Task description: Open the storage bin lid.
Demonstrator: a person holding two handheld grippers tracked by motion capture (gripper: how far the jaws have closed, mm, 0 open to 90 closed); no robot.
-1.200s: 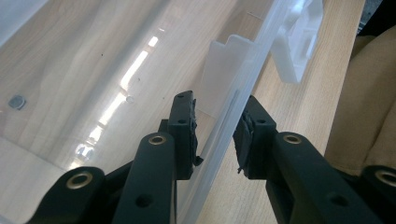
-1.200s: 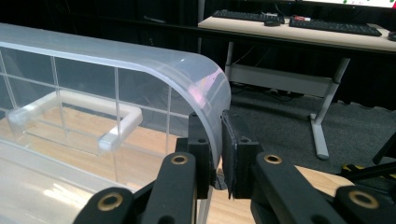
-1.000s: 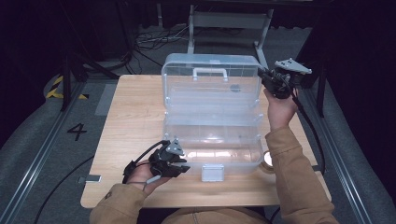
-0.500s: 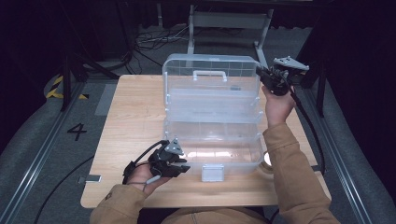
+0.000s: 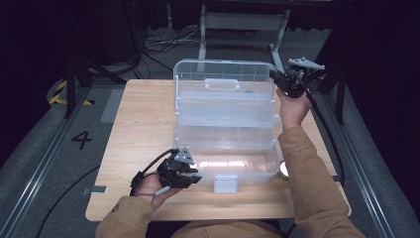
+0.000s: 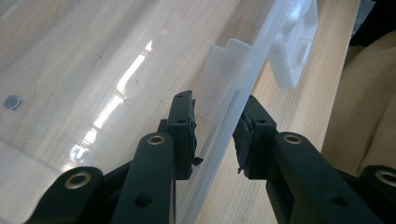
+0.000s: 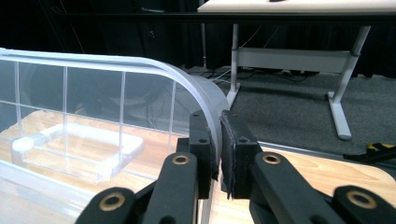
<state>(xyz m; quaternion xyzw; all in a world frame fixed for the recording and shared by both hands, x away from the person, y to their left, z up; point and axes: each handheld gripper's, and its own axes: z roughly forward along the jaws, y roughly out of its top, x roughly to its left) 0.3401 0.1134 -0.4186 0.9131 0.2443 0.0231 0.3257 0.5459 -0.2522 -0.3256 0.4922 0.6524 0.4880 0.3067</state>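
While the left gripper (image 5: 190,174) straddles the box (image 5: 225,116), the right gripper (image 7: 218,140) pinches its lid (image 7: 140,65).

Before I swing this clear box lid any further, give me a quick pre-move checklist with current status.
1. Right gripper clamped on the lid rim at its far right corner: ok.
2. Left gripper straddling the box base front wall: ok; pads pressing on it: cannot tell.
3. Front latch released, lid standing open: ok.
4. Tiered trays fanned out and unobstructed: ok.
5. Box fully on the table: ok.
6. Right gripper's cable clear of the lid: ok.
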